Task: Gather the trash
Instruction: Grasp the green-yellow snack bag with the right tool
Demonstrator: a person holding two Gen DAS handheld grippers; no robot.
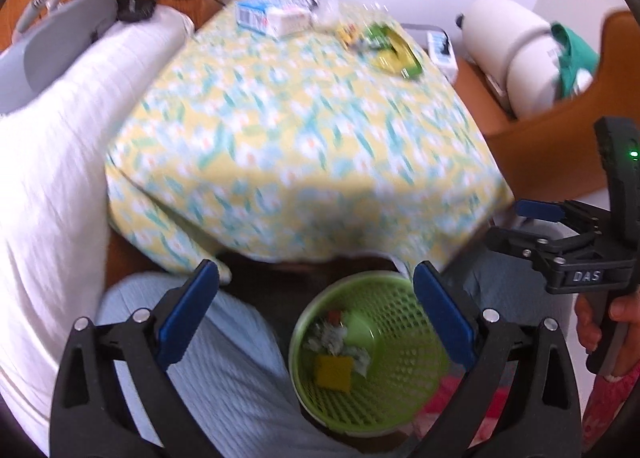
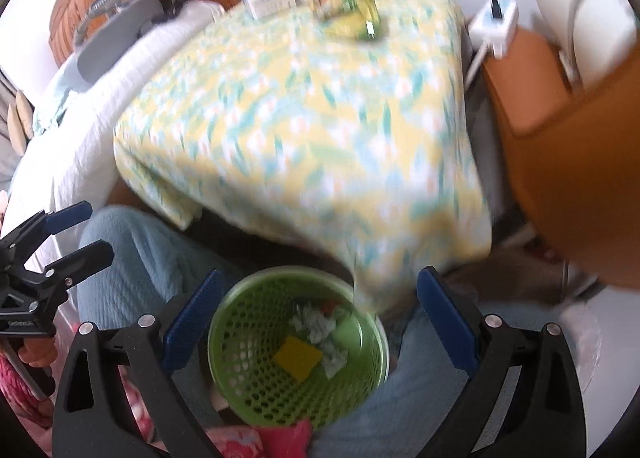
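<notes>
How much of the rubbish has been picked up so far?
Partly done. The green basket already holds a yellow piece and crumpled paper. Both tools' jaws are open and empty. A green-yellow wrapper and a blue-white carton remain on the floral tablecloth.

My right claw (image 2: 316,322) stands open at lower frame over the green basket (image 2: 256,338); the yellow wrapper (image 2: 298,357) lies inside.
</notes>
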